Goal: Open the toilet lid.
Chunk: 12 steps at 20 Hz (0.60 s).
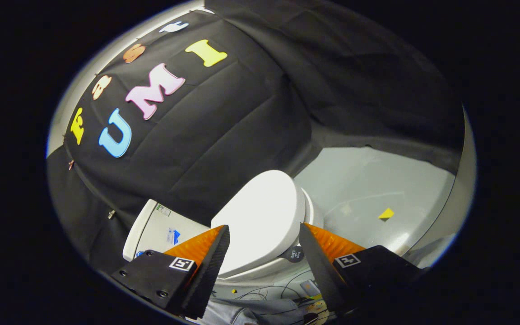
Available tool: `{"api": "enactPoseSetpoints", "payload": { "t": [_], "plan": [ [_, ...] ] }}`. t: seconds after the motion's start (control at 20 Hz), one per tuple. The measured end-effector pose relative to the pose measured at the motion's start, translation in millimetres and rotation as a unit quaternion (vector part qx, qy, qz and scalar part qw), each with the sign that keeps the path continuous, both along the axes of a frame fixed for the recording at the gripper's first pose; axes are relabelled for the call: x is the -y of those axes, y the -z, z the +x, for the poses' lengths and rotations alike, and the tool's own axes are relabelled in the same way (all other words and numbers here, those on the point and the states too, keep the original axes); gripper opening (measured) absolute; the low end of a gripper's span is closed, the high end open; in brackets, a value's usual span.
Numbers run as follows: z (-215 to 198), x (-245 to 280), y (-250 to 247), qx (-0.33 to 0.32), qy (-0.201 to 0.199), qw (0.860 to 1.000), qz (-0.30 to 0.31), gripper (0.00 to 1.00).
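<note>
The gripper (264, 257) has its fingers spread wide and holds nothing; the gap between them frames the lid (260, 221). The lid is down, closed over the bowl, and sits just beyond the fingertips, apparently not yet touched. The tank (160, 230) stands behind the lid, against the booth wall, and grey floor (377, 189) with a small yellow marker (386, 213) lies on the lid's other side. This looks like the approach step. Next, the fingers likely need to reach the lid's front edge, hook or pinch it, and swing it up toward the tank.
</note>
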<state>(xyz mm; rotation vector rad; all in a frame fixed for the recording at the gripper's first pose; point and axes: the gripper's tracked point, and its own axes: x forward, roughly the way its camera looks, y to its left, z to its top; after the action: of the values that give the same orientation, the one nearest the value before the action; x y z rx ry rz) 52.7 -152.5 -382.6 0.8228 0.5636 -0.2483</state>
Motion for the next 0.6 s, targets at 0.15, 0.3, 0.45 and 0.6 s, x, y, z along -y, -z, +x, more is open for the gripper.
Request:
{"api": "enactPoseSetpoints", "payload": {
  "t": [0.15, 0.3, 0.45, 0.6],
  "plan": [
    [1.1, -0.9, 49.3, -0.034, 0.007, 0.998, 0.043, 0.97],
    [3.0, -5.2, 88.1, -0.055, 0.014, 0.994, 0.095, 0.93],
    [6.1, -17.1, 120.9, -0.078, 0.005, 0.991, 0.107, 0.89],
    [7.9, -30.9, 142.1, -0.092, -0.008, 0.987, 0.130, 0.78]
  ]
}}
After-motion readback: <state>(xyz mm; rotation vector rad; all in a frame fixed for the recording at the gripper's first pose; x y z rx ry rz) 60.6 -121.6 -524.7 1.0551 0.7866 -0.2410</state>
